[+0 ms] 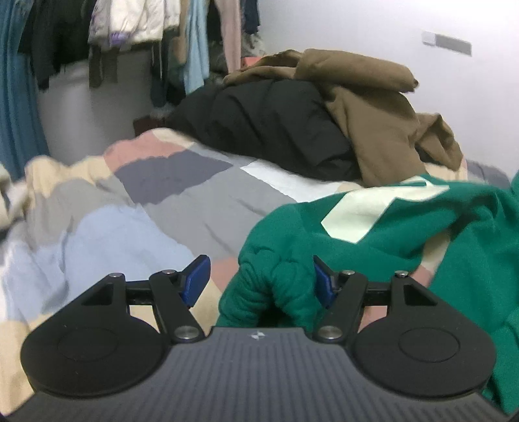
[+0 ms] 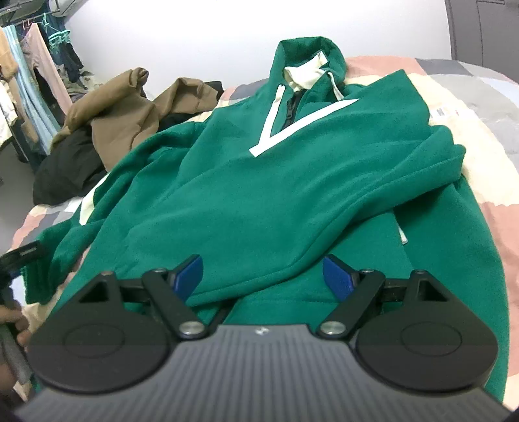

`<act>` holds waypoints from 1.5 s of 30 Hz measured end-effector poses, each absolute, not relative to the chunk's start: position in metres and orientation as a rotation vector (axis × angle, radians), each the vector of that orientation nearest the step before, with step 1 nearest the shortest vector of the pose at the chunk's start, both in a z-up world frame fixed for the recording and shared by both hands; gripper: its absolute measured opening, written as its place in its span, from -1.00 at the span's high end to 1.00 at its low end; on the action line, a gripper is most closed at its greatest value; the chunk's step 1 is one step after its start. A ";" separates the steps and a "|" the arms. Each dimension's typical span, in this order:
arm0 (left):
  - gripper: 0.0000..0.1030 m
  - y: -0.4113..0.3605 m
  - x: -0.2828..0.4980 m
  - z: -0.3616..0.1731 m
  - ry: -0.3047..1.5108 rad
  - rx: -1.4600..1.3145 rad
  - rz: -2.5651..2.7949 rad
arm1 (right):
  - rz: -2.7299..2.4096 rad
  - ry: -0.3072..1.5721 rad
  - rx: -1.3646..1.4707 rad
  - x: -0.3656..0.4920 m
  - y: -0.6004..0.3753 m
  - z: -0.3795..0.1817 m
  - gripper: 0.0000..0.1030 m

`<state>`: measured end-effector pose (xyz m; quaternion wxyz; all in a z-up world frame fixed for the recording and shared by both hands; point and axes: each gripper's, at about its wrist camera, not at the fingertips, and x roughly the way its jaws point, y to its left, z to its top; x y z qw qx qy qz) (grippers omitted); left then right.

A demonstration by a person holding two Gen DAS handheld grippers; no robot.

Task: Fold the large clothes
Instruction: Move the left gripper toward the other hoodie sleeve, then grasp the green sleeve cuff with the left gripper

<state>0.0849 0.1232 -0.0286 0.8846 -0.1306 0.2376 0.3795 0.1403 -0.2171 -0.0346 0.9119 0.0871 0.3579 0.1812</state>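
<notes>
Patchwork bedspread [image 2: 480, 136] under green hoodie [image 2: 259, 181], cuff [image 1: 275, 282] between left claw [image 1: 259, 279] pads.

One green hoodie [image 2: 246, 181] lies on the bed, and it has two white stripes that meet in a V on the chest. One patchwork quilt [image 1: 181, 201] covers the bed. Far on the left, one brown garment [image 2: 116, 110] and one black garment [image 2: 65, 175] make one pile. Two tools are in view, the left tool [image 1: 259, 279] and the right tool [image 2: 262, 276], each with two blue fingers. Hanging clothes [image 1: 136, 29] are too many and too blurred to count.
</notes>
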 end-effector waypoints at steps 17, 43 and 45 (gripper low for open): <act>0.41 0.128 0.128 0.116 0.333 -0.234 0.593 | 0.364 0.735 0.159 0.138 -0.217 -0.026 -0.60; 0.34 -0.248 0.184 0.121 0.561 -0.095 -0.193 | 0.184 0.662 0.409 0.115 -0.347 -0.022 -0.60; -0.14 -0.245 0.184 0.116 0.607 -0.125 -0.237 | 0.195 0.658 0.435 0.114 -0.353 -0.026 -0.60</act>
